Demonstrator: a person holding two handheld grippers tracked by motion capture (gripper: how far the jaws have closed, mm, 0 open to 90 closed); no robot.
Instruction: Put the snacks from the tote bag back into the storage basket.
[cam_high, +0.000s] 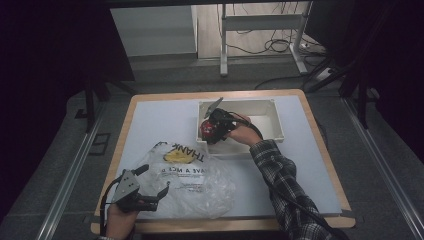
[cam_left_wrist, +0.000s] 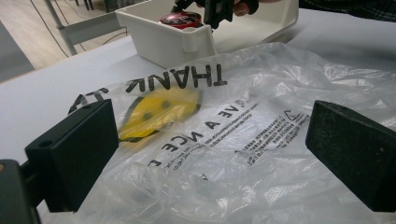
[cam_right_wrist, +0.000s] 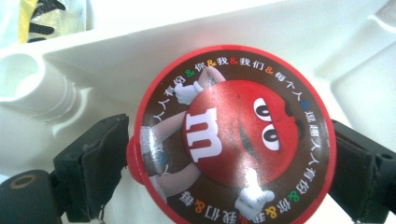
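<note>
A round red tin (cam_right_wrist: 233, 140) with an M&M's figure on its lid sits in the near left corner of a white box (cam_high: 272, 107). The same red tin (cam_high: 205, 131) (cam_left_wrist: 180, 18) rests level near the box rim. My right gripper (cam_high: 214, 127) (cam_right_wrist: 229, 161) reaches down into the box, open, its black pads (cam_right_wrist: 100, 163) flanking the tin close to the lid's edge. My left gripper (cam_high: 155, 181) (cam_left_wrist: 210, 154) stands open at the table's near left. Its pads (cam_left_wrist: 74, 154) hover wide apart over a clear plastic bag (cam_high: 195, 180) (cam_left_wrist: 243, 140) printed THANK and with a yellow smiley.
The white box (cam_left_wrist: 154, 37) stands at the back middle of the pale table top (cam_high: 150, 120), just behind the crumpled bag. A plaid sleeve (cam_high: 280, 170) crosses the right half of the table. Table legs and cables (cam_high: 270, 45) lie on the floor beyond.
</note>
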